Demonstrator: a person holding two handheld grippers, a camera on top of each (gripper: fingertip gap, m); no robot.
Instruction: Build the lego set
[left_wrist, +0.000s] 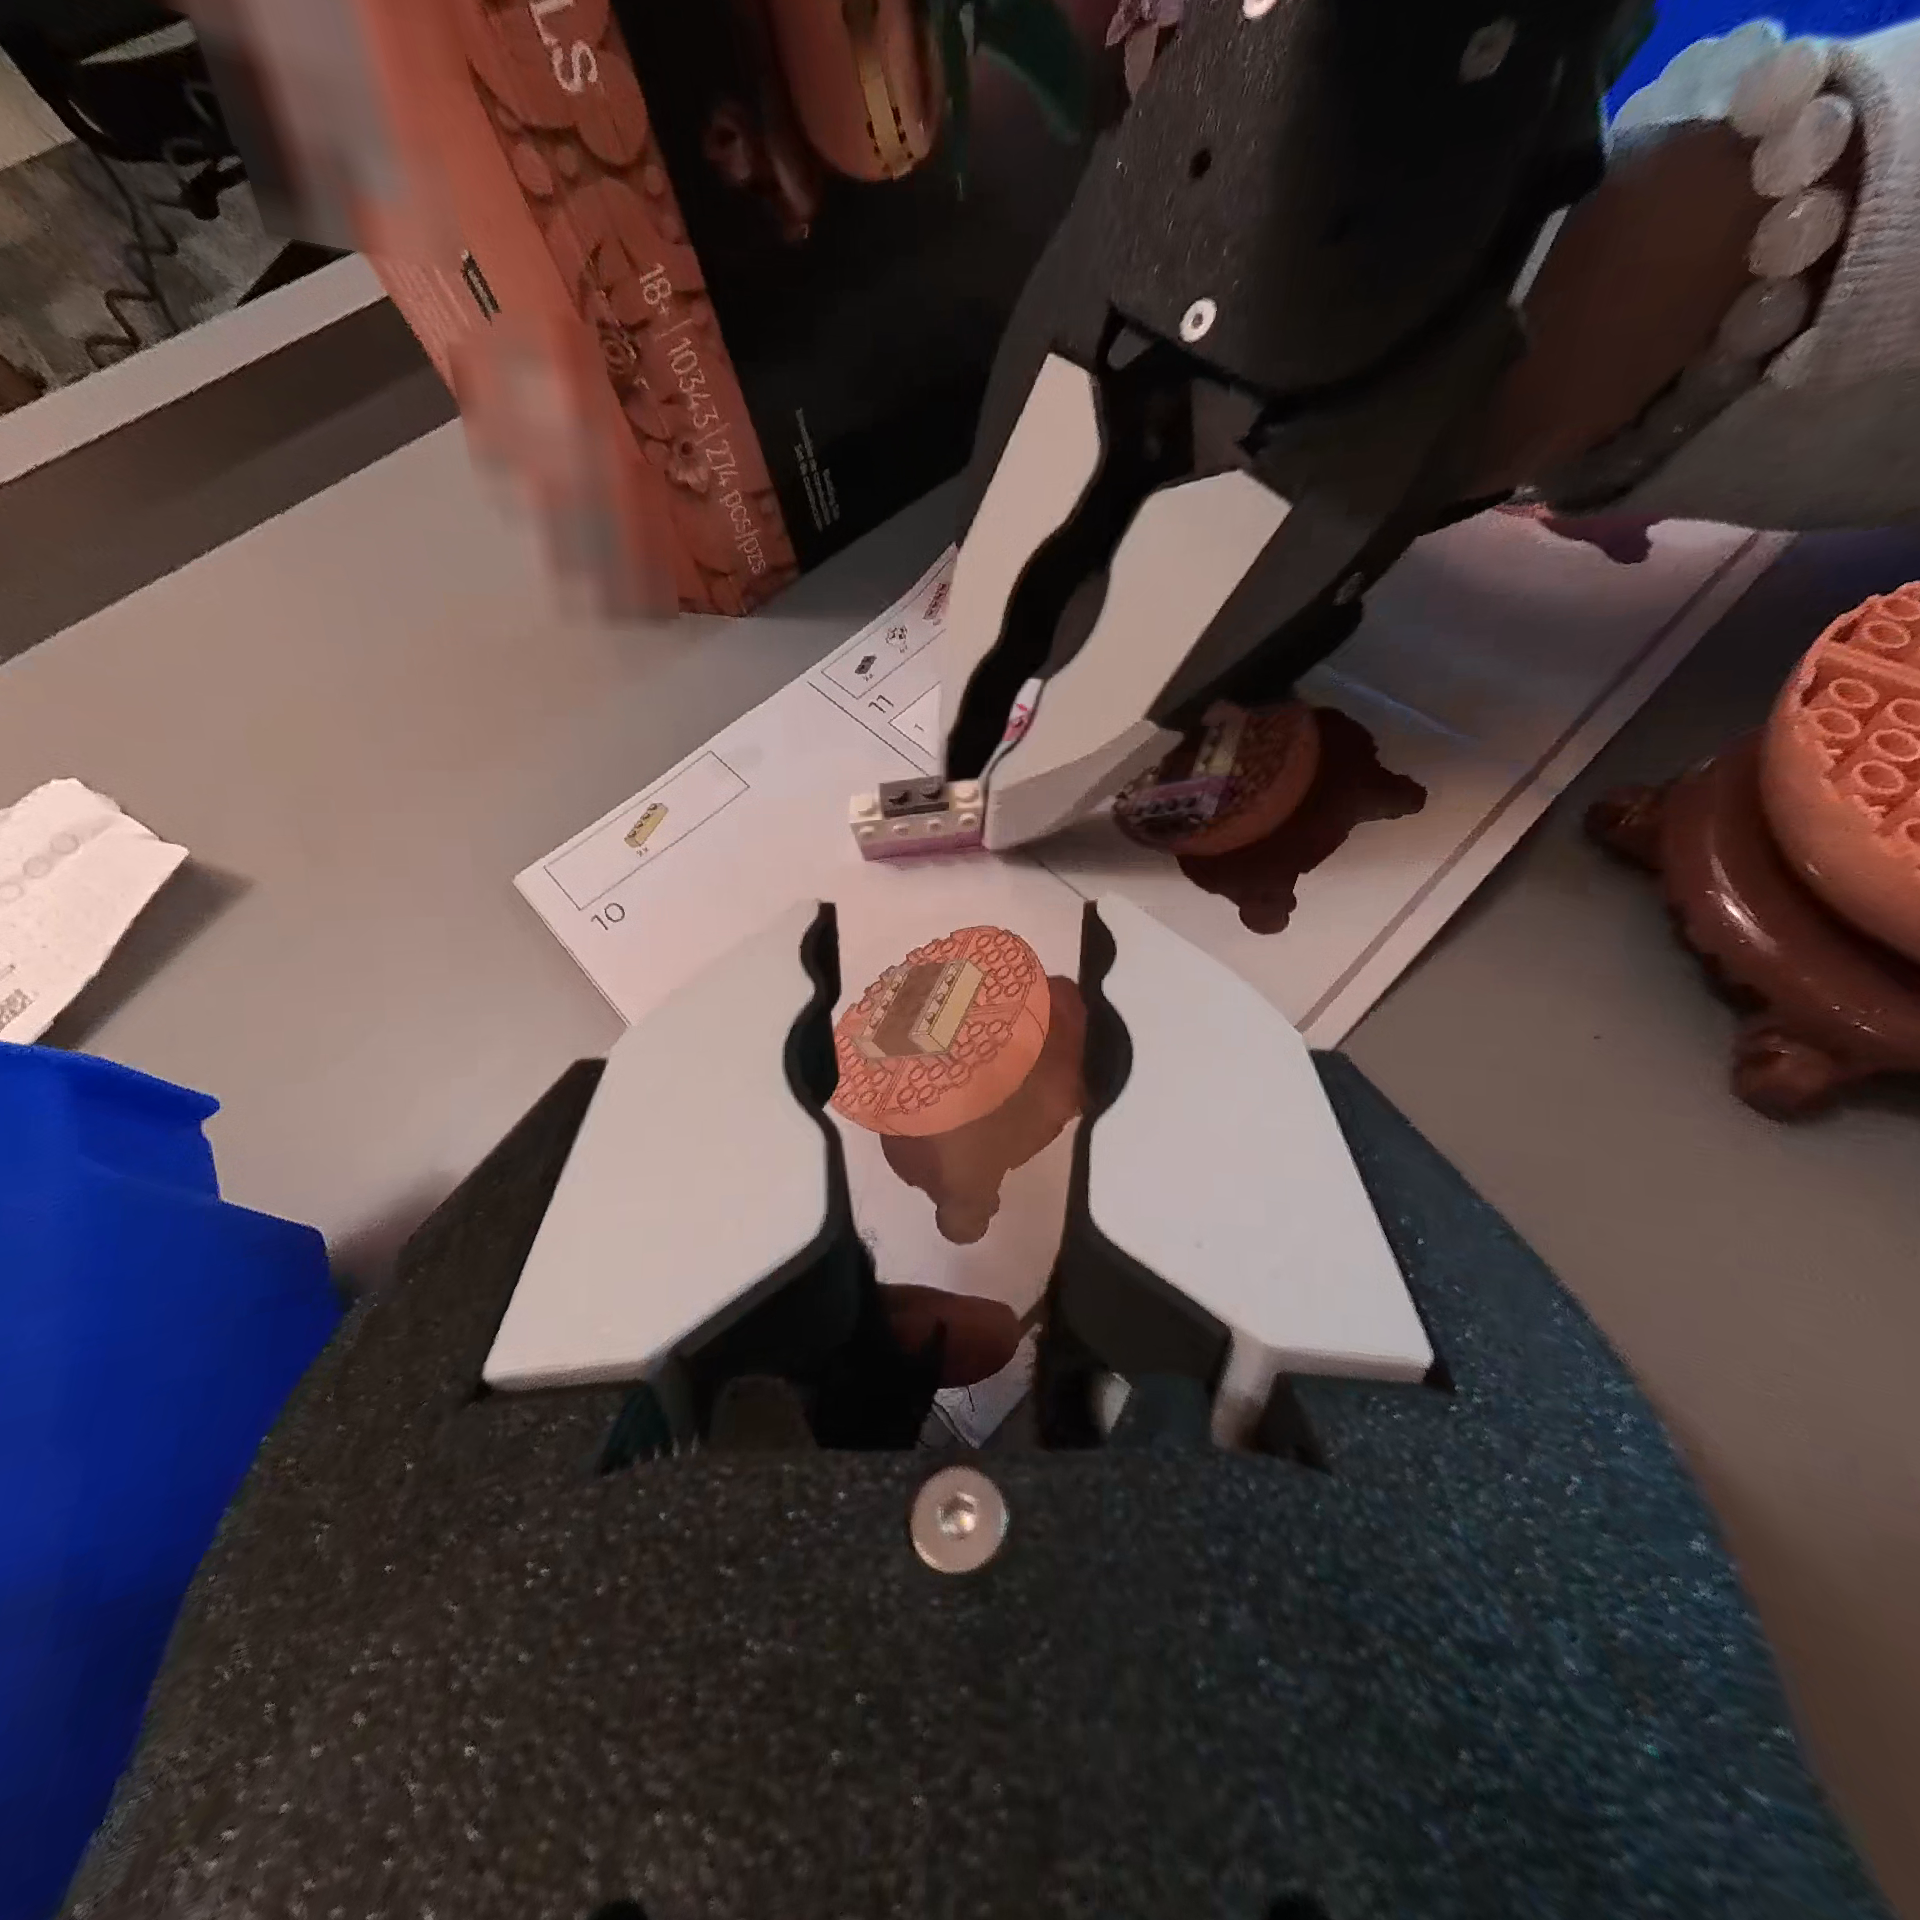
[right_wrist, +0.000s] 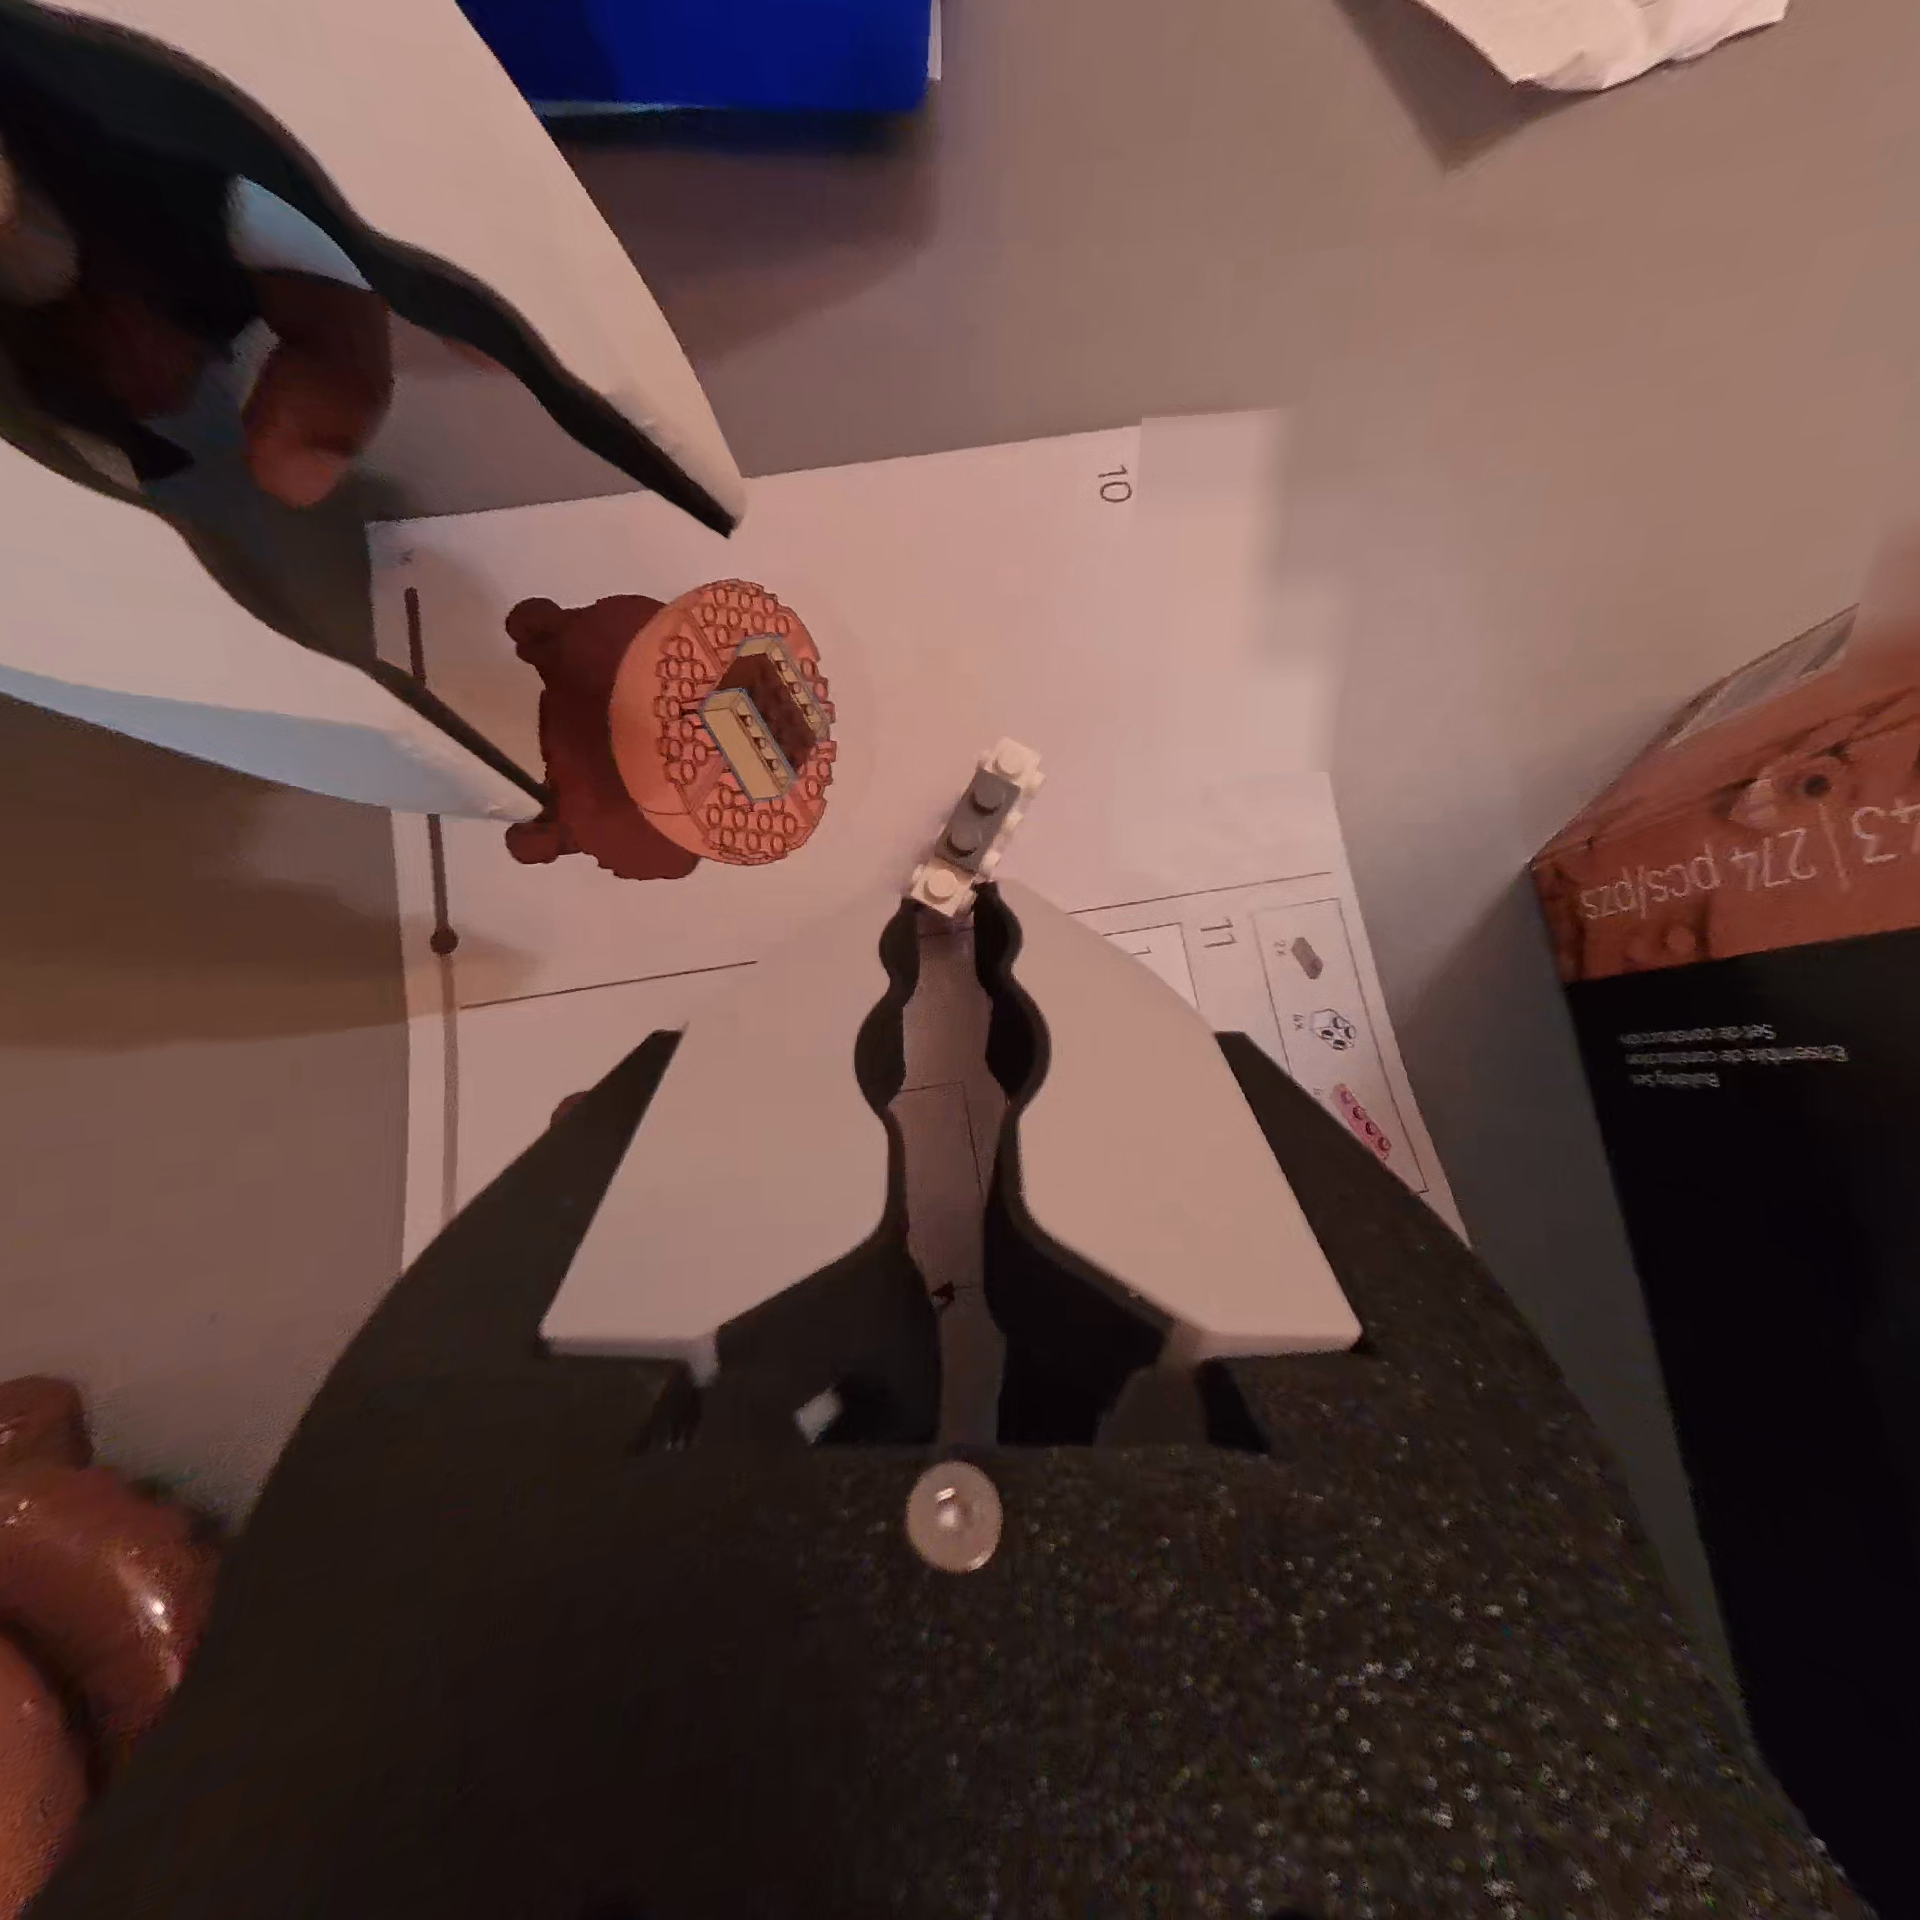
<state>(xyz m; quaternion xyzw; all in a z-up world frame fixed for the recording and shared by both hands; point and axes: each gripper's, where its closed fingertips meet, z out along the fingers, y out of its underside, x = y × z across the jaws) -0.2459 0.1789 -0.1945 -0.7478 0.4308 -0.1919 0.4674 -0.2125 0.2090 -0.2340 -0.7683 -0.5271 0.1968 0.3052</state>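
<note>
Right gripper (right_wrist: 951, 914): it is reaching down steeply from the upper right of the left wrist view, tips pressing onto the instruction booklet (left_wrist: 727, 831); jaws are nearly closed, pinching one end of the small brick assembly (right_wrist: 982, 831).
Left gripper (left_wrist: 951, 971): it is hovering low over the booklet, pointing forward toward the other gripper; jaws are spread apart and gripping nothing, framing the printed picture of the round model.
Hand (left_wrist: 1704, 343): it is wrapping around the right gripper's body, wearing a pale sleeve and a bead bracelet.
Small brick assembly: white, grey and lilac bricks are sitting on the open booklet page, just ahead of the left gripper's tips, with the far end sticking out free of the right gripper.
Round model (left_wrist: 1849, 790): the salmon studded disc on its brown base is standing on the grey table (left_wrist: 312, 675), right of the booklet.
Set box (left_wrist: 665, 312): it is standing upright behind the booklet.
</note>
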